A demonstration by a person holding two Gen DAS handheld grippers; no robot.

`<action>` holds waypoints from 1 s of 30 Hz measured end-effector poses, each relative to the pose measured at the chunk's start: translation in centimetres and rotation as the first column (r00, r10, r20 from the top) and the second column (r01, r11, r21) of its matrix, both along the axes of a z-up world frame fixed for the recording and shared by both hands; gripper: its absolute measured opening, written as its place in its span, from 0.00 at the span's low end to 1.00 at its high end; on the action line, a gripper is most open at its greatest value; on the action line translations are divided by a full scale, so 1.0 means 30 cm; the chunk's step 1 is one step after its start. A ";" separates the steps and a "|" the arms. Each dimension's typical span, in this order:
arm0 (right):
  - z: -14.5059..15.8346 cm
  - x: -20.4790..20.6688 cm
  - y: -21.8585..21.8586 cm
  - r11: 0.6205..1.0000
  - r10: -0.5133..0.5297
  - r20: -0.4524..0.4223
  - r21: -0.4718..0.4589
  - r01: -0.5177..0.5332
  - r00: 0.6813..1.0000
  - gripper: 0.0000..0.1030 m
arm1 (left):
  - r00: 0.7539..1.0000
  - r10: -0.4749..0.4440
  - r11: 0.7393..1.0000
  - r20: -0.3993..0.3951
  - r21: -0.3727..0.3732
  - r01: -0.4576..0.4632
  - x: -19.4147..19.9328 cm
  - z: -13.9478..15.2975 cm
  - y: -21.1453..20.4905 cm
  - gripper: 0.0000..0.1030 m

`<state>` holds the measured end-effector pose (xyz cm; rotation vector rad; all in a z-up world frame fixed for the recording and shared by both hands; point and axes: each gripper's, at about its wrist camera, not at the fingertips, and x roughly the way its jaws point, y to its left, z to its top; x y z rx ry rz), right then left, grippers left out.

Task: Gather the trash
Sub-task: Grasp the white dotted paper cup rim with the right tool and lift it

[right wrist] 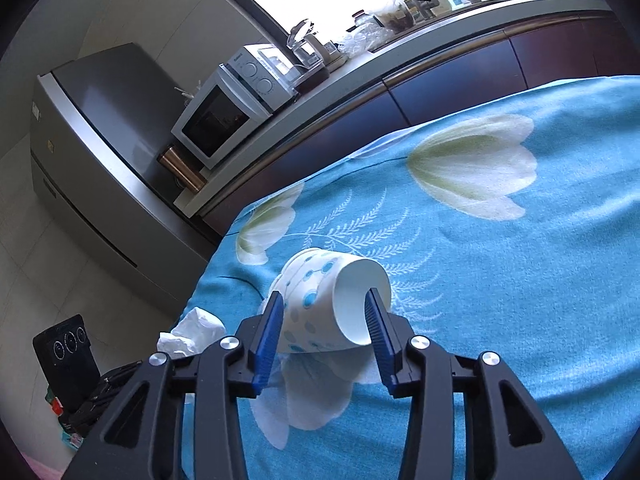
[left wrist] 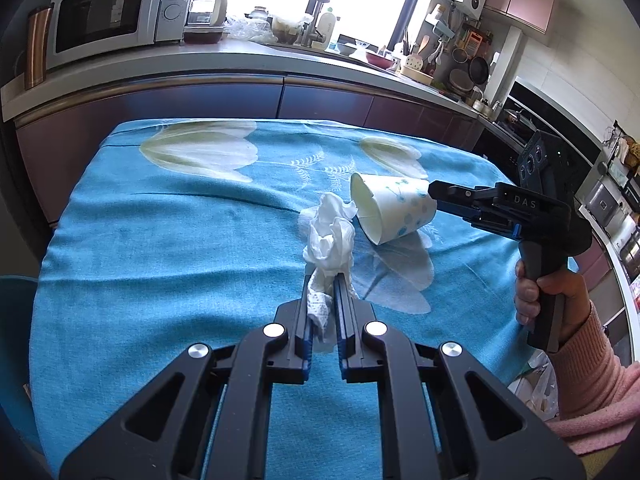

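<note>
A crumpled white tissue (left wrist: pixel 330 240) is pinched between the fingers of my left gripper (left wrist: pixel 323 280), held just above the blue flowered tablecloth (left wrist: pixel 160 240). Its top points toward the mouth of a white paper cup with blue dots (left wrist: pixel 394 210). My right gripper (left wrist: pixel 434 196) is shut on the base of that cup and holds it tilted on its side, mouth to the left. In the right wrist view the cup (right wrist: pixel 320 304) sits squeezed between the blue pads of my right gripper (right wrist: pixel 326 308), and the tissue (right wrist: pixel 192 334) shows at the lower left.
A kitchen counter (left wrist: pixel 240 60) runs behind the table, with a microwave (left wrist: pixel 108 12), dishes and a sink. A grey fridge (right wrist: pixel 100 140) stands at the left. A stove (left wrist: pixel 520 120) is at the far right.
</note>
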<state>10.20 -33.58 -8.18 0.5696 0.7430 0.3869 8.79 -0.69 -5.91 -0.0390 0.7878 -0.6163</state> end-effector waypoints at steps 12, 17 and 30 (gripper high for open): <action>-0.010 0.082 0.034 0.999 0.012 -0.013 -0.033 -0.013 1.000 0.22 | 1.000 0.011 1.000 -0.010 0.004 -0.011 0.003 -0.008 -0.001 0.10; 0.005 0.072 0.031 0.999 0.029 0.005 0.017 -0.029 1.000 0.14 | 1.000 0.024 1.000 -0.004 0.003 -0.024 -0.001 0.002 0.018 0.10; 0.078 0.069 0.162 0.981 0.148 0.066 0.119 -0.155 0.987 0.13 | 0.997 0.079 0.997 0.022 0.013 -0.079 -0.046 0.032 0.123 0.10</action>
